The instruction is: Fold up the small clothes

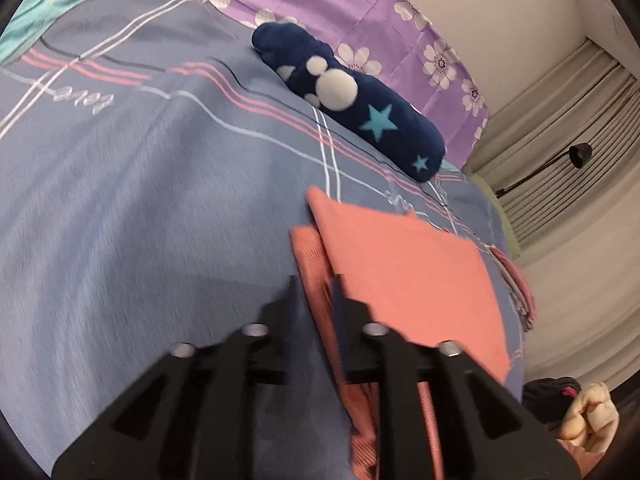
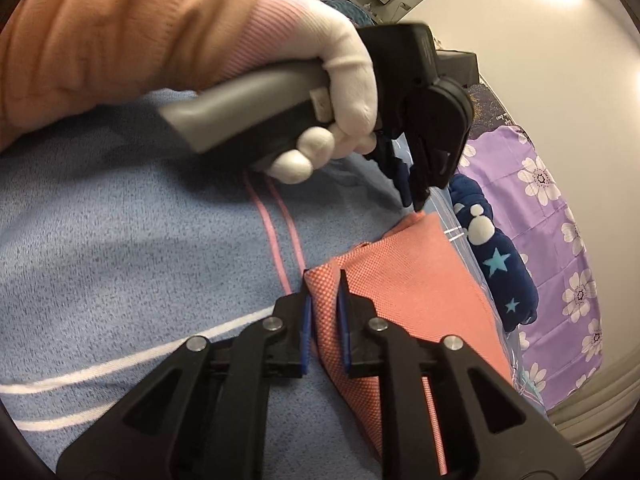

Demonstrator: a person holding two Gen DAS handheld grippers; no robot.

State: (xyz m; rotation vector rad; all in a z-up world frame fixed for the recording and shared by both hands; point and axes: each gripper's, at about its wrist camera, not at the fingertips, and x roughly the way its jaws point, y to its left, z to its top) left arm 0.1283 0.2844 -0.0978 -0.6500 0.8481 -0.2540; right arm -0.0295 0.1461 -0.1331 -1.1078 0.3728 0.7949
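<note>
The right claw [image 2: 324, 280] stands a little apart, with a fold of the salmon cloth [image 2: 404, 276] between its pads, not pressed. The left claw [image 1: 314, 286] is also slightly parted over the cloth's near edge, gripping nothing. The cloth lies folded on the blue striped bedsheet [image 1: 140, 200]. Behind it lies a navy star-patterned sock roll [image 1: 360, 100], then a purple flowered cover [image 1: 360, 12].
</note>
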